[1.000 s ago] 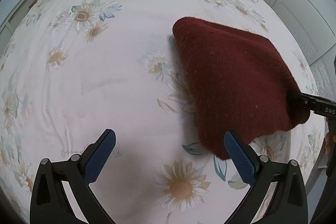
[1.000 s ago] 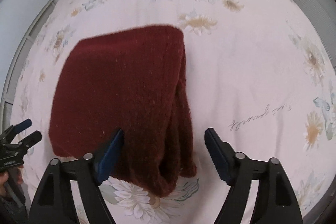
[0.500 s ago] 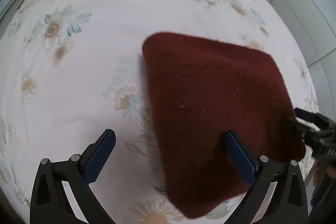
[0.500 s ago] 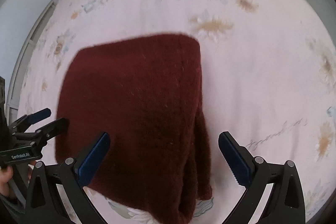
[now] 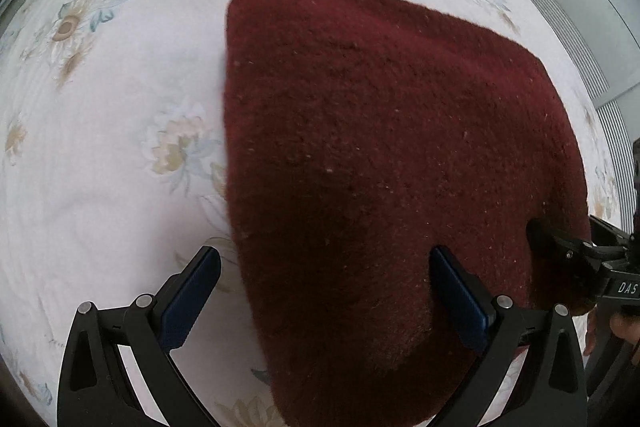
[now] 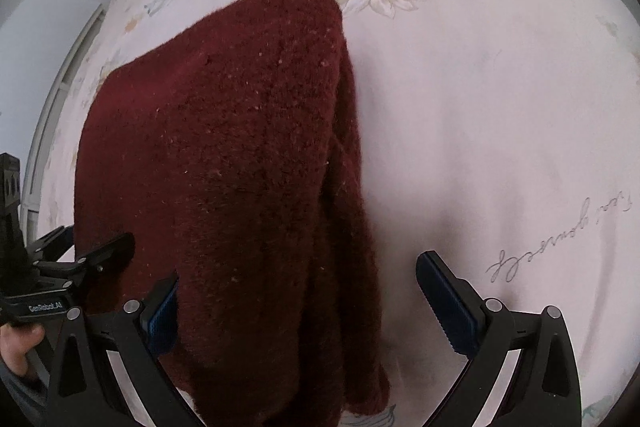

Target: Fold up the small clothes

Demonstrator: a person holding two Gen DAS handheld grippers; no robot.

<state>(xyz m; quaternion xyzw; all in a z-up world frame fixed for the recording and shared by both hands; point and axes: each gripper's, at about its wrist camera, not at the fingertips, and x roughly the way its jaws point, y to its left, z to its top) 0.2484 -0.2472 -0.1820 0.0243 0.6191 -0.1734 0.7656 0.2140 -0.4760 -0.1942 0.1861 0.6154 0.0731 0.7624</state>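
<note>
On the bed (image 5: pixel 100 155), the folded red sweater (image 5: pixel 380 147) is best pinched at both near corners, as the left gripper (image 5: pixel 324 299) and right gripper (image 6: pixel 296 311) are spread wide with nothing clamped.

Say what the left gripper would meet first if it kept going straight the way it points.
Most likely the dark red knitted garment: the open left gripper points steeply down at its near left edge, with the floral bedsheet just beside it. Depth is unclear, so the sheet might come first.

Both the left gripper (image 5: pixel 326 293) and right gripper (image 6: pixel 296 301) are showing black triangular-cutout frames, silver screws, blue ribbed pads; white lettering sits at nine o'clock.
</note>
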